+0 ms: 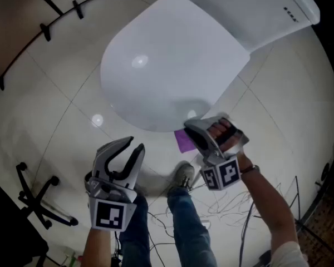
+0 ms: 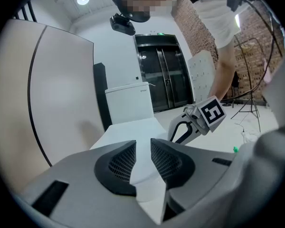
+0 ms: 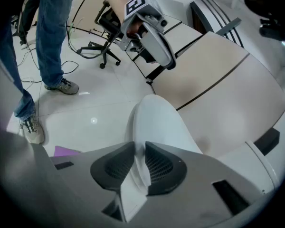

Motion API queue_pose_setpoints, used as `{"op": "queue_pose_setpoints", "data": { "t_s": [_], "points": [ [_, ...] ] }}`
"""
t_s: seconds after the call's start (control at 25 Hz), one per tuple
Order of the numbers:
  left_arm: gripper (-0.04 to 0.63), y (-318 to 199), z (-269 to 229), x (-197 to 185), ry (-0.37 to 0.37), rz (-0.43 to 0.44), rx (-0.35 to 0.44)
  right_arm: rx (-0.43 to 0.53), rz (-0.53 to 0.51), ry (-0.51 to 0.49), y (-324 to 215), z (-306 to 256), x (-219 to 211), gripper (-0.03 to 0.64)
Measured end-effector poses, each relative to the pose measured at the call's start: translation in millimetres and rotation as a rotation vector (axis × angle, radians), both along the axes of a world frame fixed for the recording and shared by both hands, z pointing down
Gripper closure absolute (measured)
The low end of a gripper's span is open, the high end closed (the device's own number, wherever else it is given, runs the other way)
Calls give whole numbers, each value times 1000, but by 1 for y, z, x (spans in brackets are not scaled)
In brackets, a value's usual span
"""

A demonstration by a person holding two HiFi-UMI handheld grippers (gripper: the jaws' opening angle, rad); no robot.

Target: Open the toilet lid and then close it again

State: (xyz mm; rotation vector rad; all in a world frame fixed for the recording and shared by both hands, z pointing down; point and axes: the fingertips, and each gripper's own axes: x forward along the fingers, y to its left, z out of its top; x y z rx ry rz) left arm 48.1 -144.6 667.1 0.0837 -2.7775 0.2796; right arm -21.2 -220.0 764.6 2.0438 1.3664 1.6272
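Here, lid down, my right claw on its lip.
My right claw (image 3: 139, 147) is pinched on the front lip of the lid (image 1: 167, 60), which lies flat, hinged back at the tank (image 1: 256, 10). My left claw (image 1: 132, 144) hangs agape and empty over the floor, just off the lid's front edge. I judge the lift is only starting: next, swing the lip up and back in an arc. Nothing shows above the lid; the tank should stop its swing.
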Motion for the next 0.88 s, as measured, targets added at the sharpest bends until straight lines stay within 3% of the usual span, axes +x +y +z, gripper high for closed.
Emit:
{"op": "queue_pose_setpoints", "data": {
  "t_s": [0.36,0.6,0.88],
  "points": [
    [505,5,-41,1,0,-34,8,-133,105,85,-10,-98,-28,563],
    [505,12,-94,-11,-22,-35,8,-278,275,219,-4,-199,-80,574],
    [505,11,-155,-39,-62,-43,8,-438,530,434,-11,-266,-166,577]
  ]
}}
